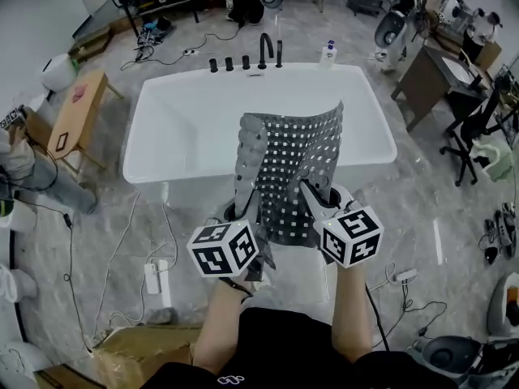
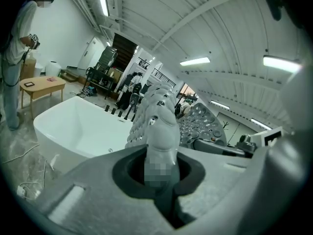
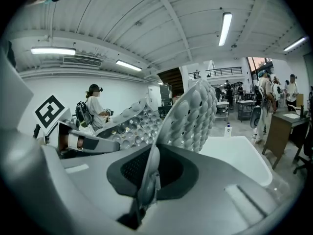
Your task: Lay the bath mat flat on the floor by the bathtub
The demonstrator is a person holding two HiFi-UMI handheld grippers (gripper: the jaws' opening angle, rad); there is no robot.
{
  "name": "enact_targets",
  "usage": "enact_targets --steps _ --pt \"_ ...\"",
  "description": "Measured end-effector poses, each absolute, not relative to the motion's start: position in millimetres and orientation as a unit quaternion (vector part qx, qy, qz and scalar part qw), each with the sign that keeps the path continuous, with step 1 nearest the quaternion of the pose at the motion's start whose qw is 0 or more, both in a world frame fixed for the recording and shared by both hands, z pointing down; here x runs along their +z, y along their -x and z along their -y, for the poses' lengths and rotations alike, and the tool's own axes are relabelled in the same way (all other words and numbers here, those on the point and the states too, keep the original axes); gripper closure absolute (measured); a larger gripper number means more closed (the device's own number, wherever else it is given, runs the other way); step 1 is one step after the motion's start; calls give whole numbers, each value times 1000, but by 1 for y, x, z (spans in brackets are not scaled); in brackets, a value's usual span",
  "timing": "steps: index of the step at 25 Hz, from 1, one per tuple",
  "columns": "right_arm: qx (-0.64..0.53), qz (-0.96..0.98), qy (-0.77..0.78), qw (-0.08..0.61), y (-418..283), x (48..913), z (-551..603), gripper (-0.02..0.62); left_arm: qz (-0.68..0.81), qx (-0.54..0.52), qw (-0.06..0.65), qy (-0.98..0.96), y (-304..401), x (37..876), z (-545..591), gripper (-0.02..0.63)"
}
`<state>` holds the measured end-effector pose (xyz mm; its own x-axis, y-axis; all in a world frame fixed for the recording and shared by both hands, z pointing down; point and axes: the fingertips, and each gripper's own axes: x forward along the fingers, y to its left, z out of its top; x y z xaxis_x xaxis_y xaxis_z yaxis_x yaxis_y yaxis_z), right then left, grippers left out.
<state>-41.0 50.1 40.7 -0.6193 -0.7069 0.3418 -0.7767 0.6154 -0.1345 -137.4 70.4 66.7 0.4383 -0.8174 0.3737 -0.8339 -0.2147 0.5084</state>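
Forearms (image 1: pixel 220 322) reach out from the near edge of the head view, each carrying a hand-held gripper. The left hand-held gripper (image 1: pixel 243 211) is clamped shut on the near left edge of the bath mat (image 1: pixel 296 164); its own view shows the grey rubber pinched between the jaws. The right hand-held gripper (image 1: pixel 315 194) is likewise closed on the near right edge, a thin fold of mat running down through its jaws.

The mat, grey and full of holes, is off the ground. It stands up between the two grippers and curls over, its left side folded in on itself. Below and just beyond it lies the marbled floor (image 1: pixel 422 209), with a power strip (image 1: pixel 152 278) and cables to the left. Farther off stands the white bathtub (image 1: pixel 174 136), its taps (image 1: pixel 263 51) and a bottle (image 1: pixel 328 53) on the far rim.

The step in hand looks like carrying the mat to its spot beside the tub's near wall; laying it down has not begun. Next, the grippers probably need to spread apart to pull out the curl and fold, sink to the floor, let the far edge touch down first, then release.
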Motion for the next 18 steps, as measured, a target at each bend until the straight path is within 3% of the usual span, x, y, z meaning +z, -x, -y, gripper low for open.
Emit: enact_targets --steps 18 --pt "177 866 -441 152 -5 72 -18 575 481 24 396 -782 88 94 -42 583"
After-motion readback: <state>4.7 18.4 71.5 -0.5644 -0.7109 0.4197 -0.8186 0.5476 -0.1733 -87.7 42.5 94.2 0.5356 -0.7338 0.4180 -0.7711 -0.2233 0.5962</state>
